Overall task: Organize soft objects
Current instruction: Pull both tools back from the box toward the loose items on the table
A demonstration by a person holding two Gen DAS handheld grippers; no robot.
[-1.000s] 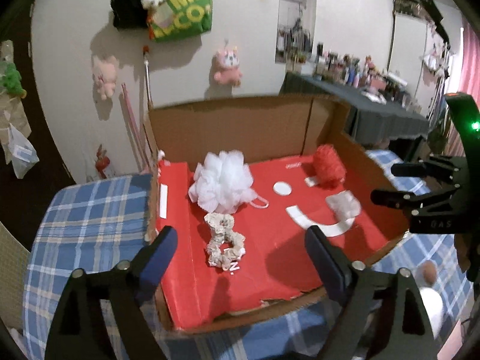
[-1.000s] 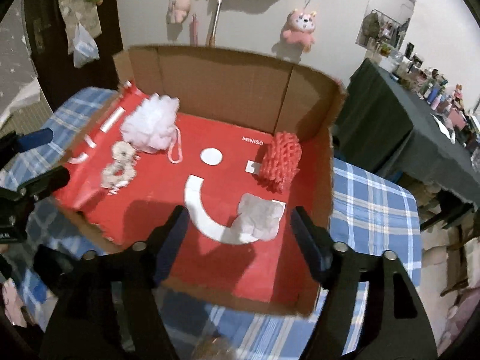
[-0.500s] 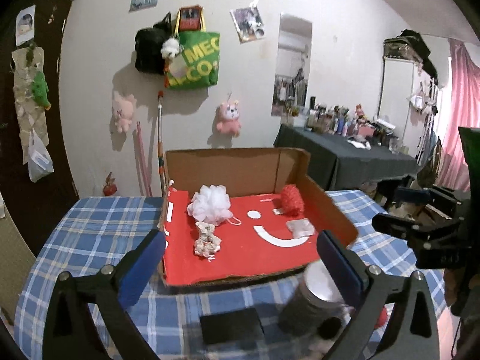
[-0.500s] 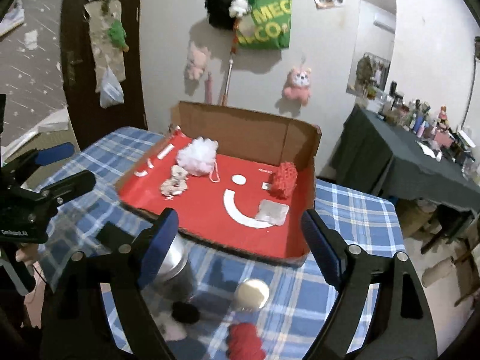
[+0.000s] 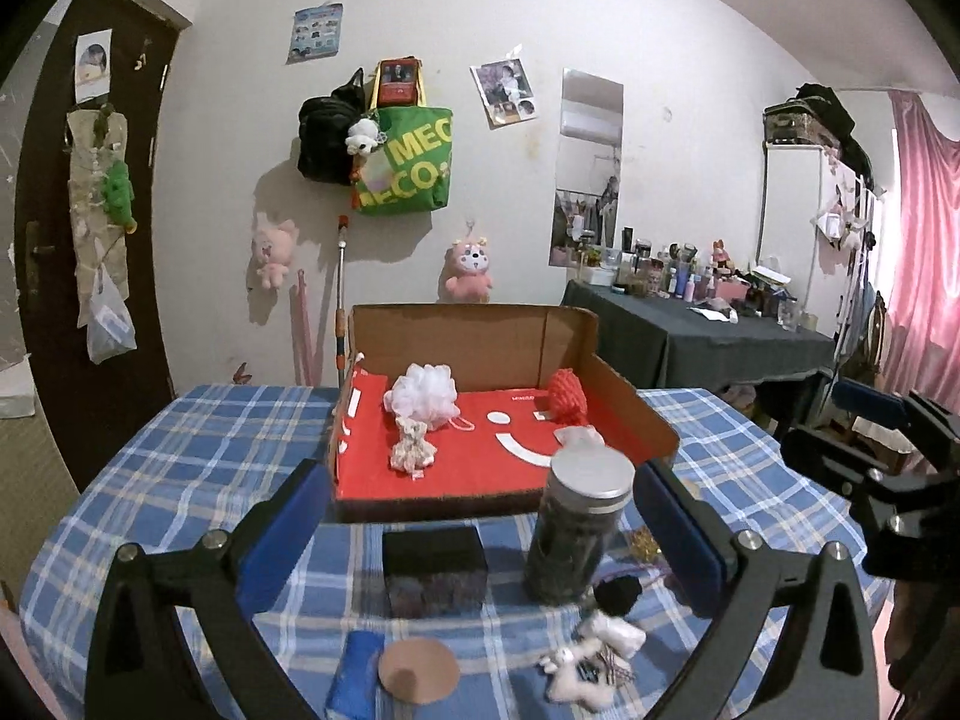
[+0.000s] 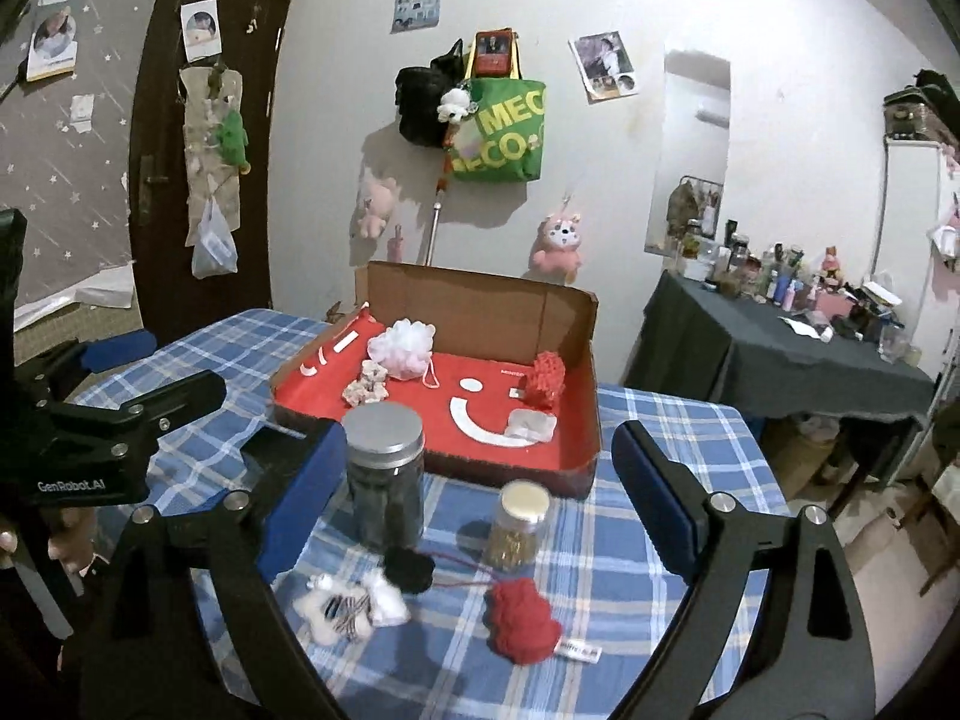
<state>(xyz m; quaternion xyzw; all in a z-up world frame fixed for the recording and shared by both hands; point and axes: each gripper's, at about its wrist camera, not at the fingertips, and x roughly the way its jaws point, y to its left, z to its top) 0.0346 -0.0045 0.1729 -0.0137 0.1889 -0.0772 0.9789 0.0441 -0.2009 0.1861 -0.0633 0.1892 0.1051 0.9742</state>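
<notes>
A cardboard box (image 5: 468, 336) with a red floor holds a white bath pouf (image 5: 423, 390), a beige scrunchie (image 5: 413, 447), a red mesh sponge (image 5: 567, 397) and a pale cloth pad (image 5: 579, 437). Nearer on the checked table lie a white plush toy (image 6: 348, 600), a black pompom (image 6: 409, 569) and a red knitted piece (image 6: 522, 618). My left gripper (image 5: 480, 498) hangs open and empty, well back from the box. My right gripper (image 6: 480, 456) is also back over the table's near side, its jaws opening with nothing held between them.
A dark jar with a silver lid (image 6: 385, 474) and a small jar with a cream lid (image 6: 519, 525) stand in front of the box. A black block (image 5: 433, 570) and a beige disc (image 5: 418, 669) lie near the front edge. A cluttered dark side table (image 5: 708, 336) stands at the right.
Both grippers have pulled back from over the box, so the jars and loose soft items on the near table have come into view. Both pairs of jaws stand wider.
</notes>
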